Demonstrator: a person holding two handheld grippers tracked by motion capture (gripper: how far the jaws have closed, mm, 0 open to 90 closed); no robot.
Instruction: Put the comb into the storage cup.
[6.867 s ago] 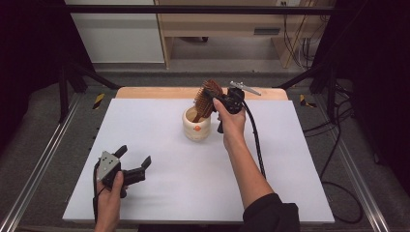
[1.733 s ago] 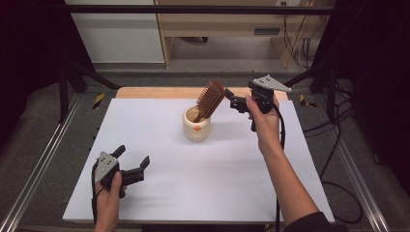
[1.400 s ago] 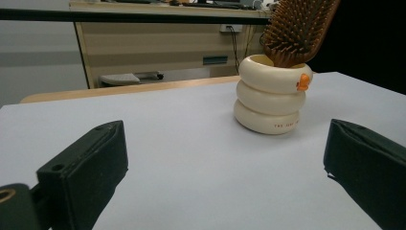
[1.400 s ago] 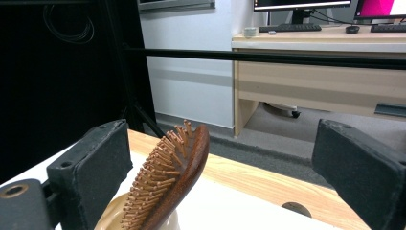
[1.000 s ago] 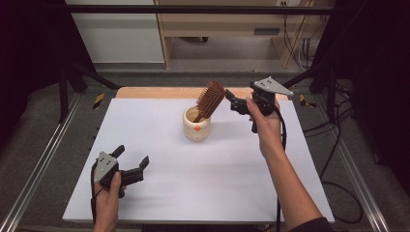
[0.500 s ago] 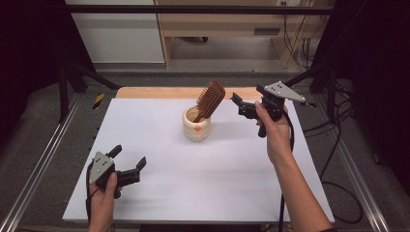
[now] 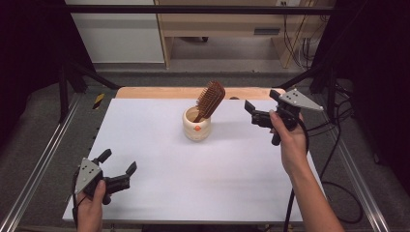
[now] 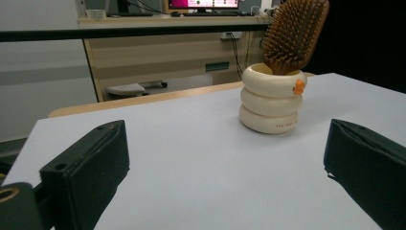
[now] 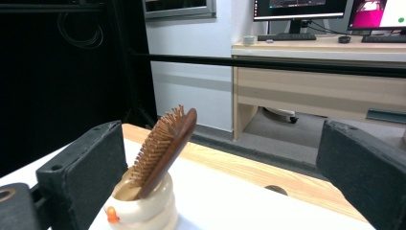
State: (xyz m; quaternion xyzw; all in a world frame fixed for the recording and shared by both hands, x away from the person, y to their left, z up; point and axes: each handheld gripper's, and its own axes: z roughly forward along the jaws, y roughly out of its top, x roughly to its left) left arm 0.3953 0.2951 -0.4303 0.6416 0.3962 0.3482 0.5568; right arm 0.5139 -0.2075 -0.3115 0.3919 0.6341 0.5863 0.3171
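A cream ribbed cup (image 7: 197,126) with a small orange knob stands on the white table top (image 7: 159,145), far of centre. A brown wooden hairbrush (image 7: 211,100) leans in it, handle down, head tilted to the right. In the left gripper view the cup (image 8: 271,104) and brush (image 8: 295,35) sit ahead to the right; in the right gripper view the brush (image 9: 165,147) leans out of the cup (image 9: 143,209). My right gripper (image 7: 261,112) hangs open in the air right of the cup, apart from the brush. My left gripper (image 7: 118,168) rests open and empty at the near left.
A wooden strip (image 7: 159,92) borders the table's far edge. Metal frame rails (image 7: 41,159) run along both sides, with cables (image 7: 338,145) trailing at the right. A desk with monitors (image 9: 306,9) stands beyond the table.
My right gripper has let go of the brush and drawn away to the right, jaws open. The brush stays leaning in the cup. My left gripper has shifted slightly nearer and left.
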